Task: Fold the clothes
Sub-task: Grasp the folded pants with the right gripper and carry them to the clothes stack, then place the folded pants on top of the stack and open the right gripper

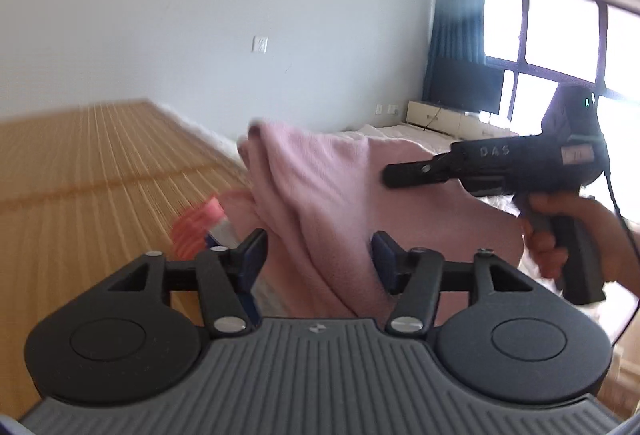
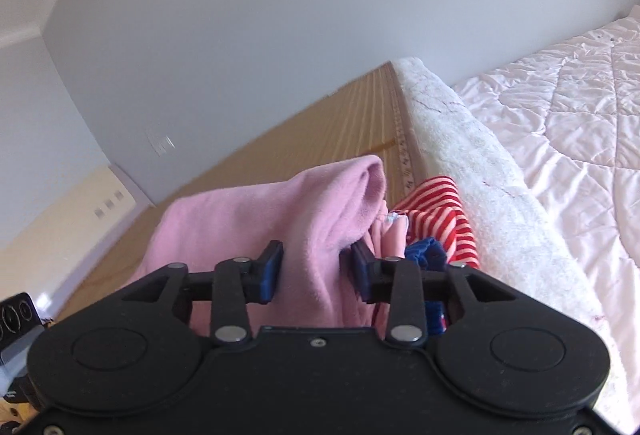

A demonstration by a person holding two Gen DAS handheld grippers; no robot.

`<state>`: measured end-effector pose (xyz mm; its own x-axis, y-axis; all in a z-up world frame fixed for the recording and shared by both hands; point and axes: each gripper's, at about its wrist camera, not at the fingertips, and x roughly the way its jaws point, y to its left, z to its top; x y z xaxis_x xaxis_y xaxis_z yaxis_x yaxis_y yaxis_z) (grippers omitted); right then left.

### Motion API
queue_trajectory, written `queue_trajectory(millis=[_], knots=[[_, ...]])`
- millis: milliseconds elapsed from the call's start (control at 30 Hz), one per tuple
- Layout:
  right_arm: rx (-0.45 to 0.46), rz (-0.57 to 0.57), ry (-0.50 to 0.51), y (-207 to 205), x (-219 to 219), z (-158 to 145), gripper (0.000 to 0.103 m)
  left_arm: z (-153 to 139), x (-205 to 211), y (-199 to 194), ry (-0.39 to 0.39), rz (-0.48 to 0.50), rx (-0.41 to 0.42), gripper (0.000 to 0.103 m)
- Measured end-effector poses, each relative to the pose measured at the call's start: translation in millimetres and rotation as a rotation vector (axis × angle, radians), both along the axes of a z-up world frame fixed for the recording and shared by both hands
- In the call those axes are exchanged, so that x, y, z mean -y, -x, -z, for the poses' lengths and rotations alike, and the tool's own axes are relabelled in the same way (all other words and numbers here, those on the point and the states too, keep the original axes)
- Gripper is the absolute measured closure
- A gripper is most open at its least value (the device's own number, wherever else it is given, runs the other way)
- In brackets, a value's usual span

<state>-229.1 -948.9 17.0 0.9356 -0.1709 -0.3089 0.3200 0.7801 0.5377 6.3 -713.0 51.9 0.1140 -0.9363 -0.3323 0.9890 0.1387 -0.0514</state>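
Observation:
A pink fleece garment [image 1: 320,187] hangs bunched over the bamboo mat [image 1: 100,175]. My left gripper [image 1: 318,255] is open, its blue pads wide apart with a fold of the pink cloth loose between them. In the right wrist view the same pink garment [image 2: 240,219] runs between the pads of my right gripper [image 2: 314,263], which stand apart beside the cloth without clamping it. The right gripper [image 1: 400,175] also shows from the side in the left wrist view, held by a hand [image 1: 560,235], its tip over the pink cloth.
A red-striped garment [image 2: 440,207] and a blue one [image 2: 426,255] lie just right of the pink cloth. A fluffy white blanket [image 2: 460,139] borders the mat [image 2: 320,123], with a white quilt [image 2: 560,115] beyond. A window [image 1: 560,35] and dark curtain stand at the far end.

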Motion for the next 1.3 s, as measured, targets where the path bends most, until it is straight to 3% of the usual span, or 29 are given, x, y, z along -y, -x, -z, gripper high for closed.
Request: queue_trajectory(millis=[67,133,233,367,467,533,633,667,733,867,1000,1067,1200,1300], knots=[[-0.011,0.038,0.045,8.4,-12.1,-13.5,0.054,-18.4,-17.5,7.0,0.019,-0.030,0.107,0.036],[0.010,0.084,0.084,23.3,-22.2,-30.8,0.050,-36.0,-33.2,14.4,0.050,-0.070,0.209,0.033],[0.099,0.095,0.070,42.5,-40.5,-52.6,0.052,-56.9,-29.0,26.4,0.054,-0.058,0.230,0.033],[0.161,0.032,0.007,37.1,-52.6,-61.7,0.052,-50.6,5.1,50.7,-0.012,-0.090,0.282,0.033],[0.098,0.040,-0.021,17.9,-48.3,-43.7,0.052,-22.2,17.7,48.7,-0.101,-0.179,0.379,0.032],[0.061,0.079,-0.025,16.1,-41.9,-26.6,0.057,-7.7,10.8,39.2,-0.093,-0.177,0.370,0.031],[0.062,0.086,-0.039,28.8,-35.2,-11.8,0.072,-18.0,-15.4,29.6,-0.057,-0.176,0.276,0.031],[0.064,0.079,-0.044,36.8,-34.8,-12.1,0.073,-21.0,-30.3,33.6,-0.033,-0.176,0.258,0.031],[0.060,0.098,-0.028,55.8,-44.4,-26.8,0.065,-27.6,-48.4,41.0,-0.008,-0.181,0.241,0.030],[0.055,0.074,-0.016,79.0,-67.7,-45.9,0.043,-17.1,-42.0,75.2,-0.076,-0.128,0.261,0.029],[0.046,0.039,-0.168,76.2,-88.9,-28.5,0.043,7.1,-27.3,79.2,-0.177,-0.193,0.285,0.026],[0.037,0.097,-0.214,80.2,-88.7,-13.7,0.048,3.8,-35.5,75.4,-0.186,-0.228,0.234,0.026],[0.049,0.206,-0.279,99.2,-79.7,5.5,0.050,-19.2,-57.2,67.1,-0.190,-0.265,0.219,0.018],[-0.014,0.317,-0.319,122.3,-87.8,6.7,0.041,-30.1,-86.0,76.3,-0.186,-0.263,0.198,0.012]])
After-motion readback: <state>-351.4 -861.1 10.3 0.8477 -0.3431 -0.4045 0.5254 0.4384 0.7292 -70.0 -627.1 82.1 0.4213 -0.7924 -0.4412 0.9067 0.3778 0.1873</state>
